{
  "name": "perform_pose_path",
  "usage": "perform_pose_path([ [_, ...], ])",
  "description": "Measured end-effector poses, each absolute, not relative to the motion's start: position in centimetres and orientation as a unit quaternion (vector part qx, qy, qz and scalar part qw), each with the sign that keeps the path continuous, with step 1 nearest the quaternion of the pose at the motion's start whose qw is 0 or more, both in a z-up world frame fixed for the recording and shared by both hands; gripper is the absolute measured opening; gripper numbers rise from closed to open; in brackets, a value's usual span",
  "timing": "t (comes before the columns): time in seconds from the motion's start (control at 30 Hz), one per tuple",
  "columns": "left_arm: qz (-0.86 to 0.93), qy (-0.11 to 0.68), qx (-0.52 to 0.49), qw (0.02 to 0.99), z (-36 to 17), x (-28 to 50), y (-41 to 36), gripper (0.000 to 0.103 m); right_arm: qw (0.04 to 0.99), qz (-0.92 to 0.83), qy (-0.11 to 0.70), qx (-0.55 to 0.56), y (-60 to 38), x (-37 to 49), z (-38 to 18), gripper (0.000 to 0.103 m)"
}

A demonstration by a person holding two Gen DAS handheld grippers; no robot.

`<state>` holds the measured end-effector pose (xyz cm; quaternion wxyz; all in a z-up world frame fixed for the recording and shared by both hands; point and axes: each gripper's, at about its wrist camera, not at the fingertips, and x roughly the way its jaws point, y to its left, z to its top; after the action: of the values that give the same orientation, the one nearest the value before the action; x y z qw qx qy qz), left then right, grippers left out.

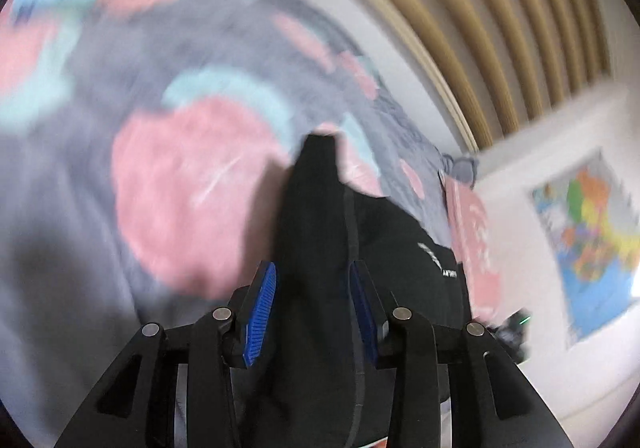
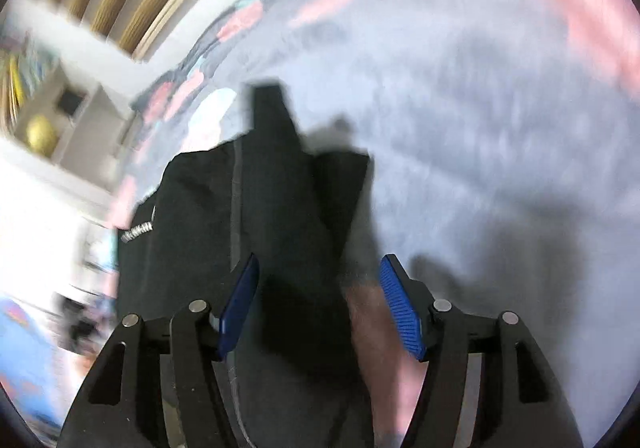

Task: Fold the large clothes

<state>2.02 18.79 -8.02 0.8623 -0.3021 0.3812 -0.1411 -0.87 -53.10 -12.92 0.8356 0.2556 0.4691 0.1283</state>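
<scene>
A black garment (image 1: 320,248) with small white lettering hangs over a bed covered by a grey sheet with pink and teal patches (image 1: 180,176). My left gripper (image 1: 314,308) has its blue pads apart, with a thick bunch of the black cloth between them. In the right wrist view the same black garment (image 2: 272,216) runs between the pads of my right gripper (image 2: 320,304), which stand wide apart; the cloth lies against the left pad only. Both views are blurred by motion.
A headboard of tan vertical slats (image 1: 500,20) stands behind the bed. A white wall carries a colourful map poster (image 1: 592,240). A white shelf unit with a yellow ball (image 2: 40,132) shows at the left of the right wrist view.
</scene>
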Motion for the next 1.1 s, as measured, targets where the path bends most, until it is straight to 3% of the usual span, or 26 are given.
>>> perform_pose_path([
  [0.17, -0.164, 0.374, -0.216, 0.887, -5.0, 3.4, 12.1, 0.040, 0.886, 0.155, 0.415, 0.138, -43.9, -1.4, -5.7, 0.067],
  [0.23, -0.156, 0.380, -0.186, 0.893, -5.6, 4.6, 9.6, 0.044, 0.888, 0.153, 0.419, 0.113, -40.5, -0.5, -5.7, 0.067],
  [0.27, -0.146, 0.390, -0.177, 0.892, -6.4, 5.5, 8.5, 0.050, 0.887, 0.148, 0.426, 0.100, -39.4, -0.2, -6.3, 0.067],
  [0.4, -0.101, 0.465, -0.157, 0.865, -11.8, 9.2, 5.8, 0.050, 0.862, 0.105, 0.493, 0.054, -36.2, 1.9, -12.1, 0.067],
  [0.57, -0.093, 0.476, -0.157, 0.861, -12.9, 9.9, 6.2, 0.050, 0.849, 0.103, 0.503, 0.126, -36.9, 3.4, -15.4, 0.067],
  [0.8, -0.034, 0.434, -0.011, 0.900, -8.2, 6.2, 0.7, 0.050, 0.865, 0.074, 0.477, 0.136, -37.3, 1.1, -12.2, 0.068],
  [1.1, -0.035, 0.337, 0.043, 0.940, -0.3, 0.0, -4.2, 0.064, 0.921, 0.074, 0.364, 0.114, -36.0, -6.1, -2.7, 0.071],
])
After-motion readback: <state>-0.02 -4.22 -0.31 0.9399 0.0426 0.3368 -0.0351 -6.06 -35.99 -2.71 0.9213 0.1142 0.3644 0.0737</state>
